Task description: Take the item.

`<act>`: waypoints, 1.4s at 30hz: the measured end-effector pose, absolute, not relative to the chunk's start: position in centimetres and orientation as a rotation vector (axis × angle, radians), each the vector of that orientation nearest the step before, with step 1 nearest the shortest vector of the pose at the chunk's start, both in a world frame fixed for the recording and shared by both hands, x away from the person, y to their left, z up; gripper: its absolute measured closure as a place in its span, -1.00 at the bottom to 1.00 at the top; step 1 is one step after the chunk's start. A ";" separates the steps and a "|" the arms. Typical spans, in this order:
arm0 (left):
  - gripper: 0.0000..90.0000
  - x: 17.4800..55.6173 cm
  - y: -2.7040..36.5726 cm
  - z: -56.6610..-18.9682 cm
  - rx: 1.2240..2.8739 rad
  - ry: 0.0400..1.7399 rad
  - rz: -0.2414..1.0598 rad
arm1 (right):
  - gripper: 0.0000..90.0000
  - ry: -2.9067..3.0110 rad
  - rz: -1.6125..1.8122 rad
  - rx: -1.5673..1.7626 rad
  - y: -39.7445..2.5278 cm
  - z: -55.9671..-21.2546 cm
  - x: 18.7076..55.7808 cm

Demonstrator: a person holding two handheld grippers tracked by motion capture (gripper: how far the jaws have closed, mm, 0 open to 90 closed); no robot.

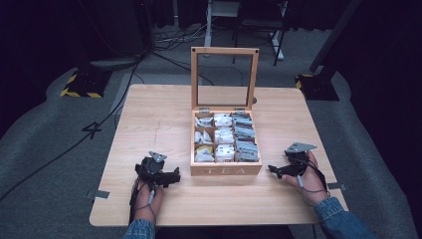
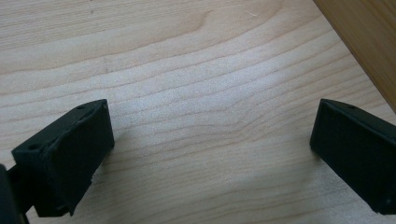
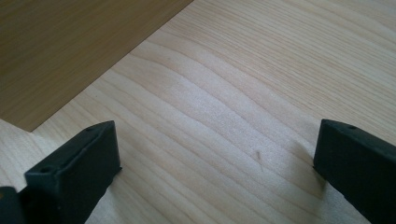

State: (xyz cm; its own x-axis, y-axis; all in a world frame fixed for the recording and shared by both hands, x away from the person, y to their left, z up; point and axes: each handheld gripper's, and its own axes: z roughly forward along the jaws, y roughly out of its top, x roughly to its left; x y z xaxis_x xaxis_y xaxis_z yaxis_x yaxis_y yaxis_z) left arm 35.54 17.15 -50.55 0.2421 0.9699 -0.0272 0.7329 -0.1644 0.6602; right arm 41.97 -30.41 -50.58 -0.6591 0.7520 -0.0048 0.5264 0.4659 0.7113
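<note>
Both claws are parked low near the front edge of the counter (image 1: 149, 114), and the tea box (image 1: 226, 169) sits dead between them, lid (image 1: 225, 77) standing upright at the back. The left claw (image 1: 171, 177) rests just beside the box's front-left corner, jaws spread wide with nothing between them but bare wood; in the left gripper view (image 2: 212, 144) the box's side wall (image 2: 369, 42) cuts across the upper right, so the box lies ahead and to that claw's right. The right claw (image 1: 272, 170) is equally wide and empty, sitting a little farther off the front-right corner; in the right gripper view (image 3: 217, 154) the box wall (image 3: 70, 51) takes the upper left. Both claws point inward at the box, the left one nearer to it. The box runs its long axis from the front edge toward the back edge, the "TEA" face toward the person, and the compartments hold tea bags (image 1: 224, 137) in three columns. Whichever claw goes in looks set to lift up and over the wall.
</note>
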 end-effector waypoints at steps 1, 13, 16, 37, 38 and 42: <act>-1.00 35.5 17.2 -50.5 1.963 1.550 0.553 | -0.99 2.401 1.000 1.086 -30.4 -50.6 42.0; -1.00 35.7 17.1 -50.6 1.967 1.543 0.552 | -0.90 2.398 1.014 1.075 -30.5 -50.5 41.9; -1.00 35.7 17.1 -50.6 1.966 1.543 0.552 | -0.86 2.398 1.019 1.071 -30.6 -50.5 41.8; -1.00 36.0 16.9 -50.6 1.973 1.530 0.552 | -0.09 2.362 1.207 1.125 -32.1 -50.1 41.4; -1.00 36.0 16.9 -50.6 1.973 1.529 0.552 | -0.09 2.355 1.215 1.118 -32.2 -49.8 41.3; -1.00 36.0 16.9 -50.6 1.973 1.530 0.553 | -0.10 2.311 1.246 1.049 -31.8 -48.1 41.0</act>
